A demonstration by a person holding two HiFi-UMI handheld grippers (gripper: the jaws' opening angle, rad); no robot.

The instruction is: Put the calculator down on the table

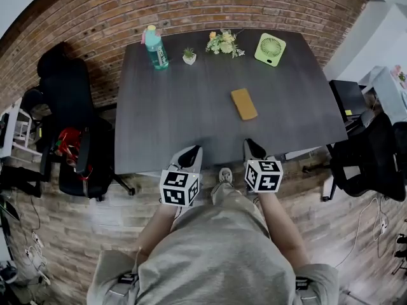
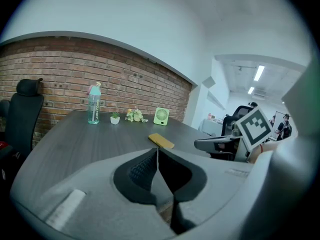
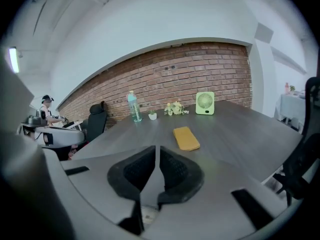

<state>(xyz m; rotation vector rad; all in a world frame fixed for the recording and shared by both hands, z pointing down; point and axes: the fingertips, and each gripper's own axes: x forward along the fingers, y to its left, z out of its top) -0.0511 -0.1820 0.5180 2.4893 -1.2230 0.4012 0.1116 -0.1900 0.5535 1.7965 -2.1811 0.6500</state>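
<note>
On table [image 1: 172,119], R of ctr: calculator [image 1: 244,103] lying flat.

A dark grey wood-grain table [image 1: 191,126] is seen against a red-brown brick wall [image 1: 191,5], with a mustard-yellow calculator [image 1: 243,103] shown right of its centre. Along its upper edge are found a teal bottle [image 1: 156,51] with a pink cap, a green plant [image 1: 189,56] in a white pot, yellow-and-white flowers [image 1: 222,43] and a pale green fan [image 1: 270,49]. At lower centre, the grey left gripper [image 1: 189,157] and right gripper [image 1: 253,149] are marked with black-and-white square patterns on their cubes, and a black chair [image 1: 67,94] is seen at the left.
</note>
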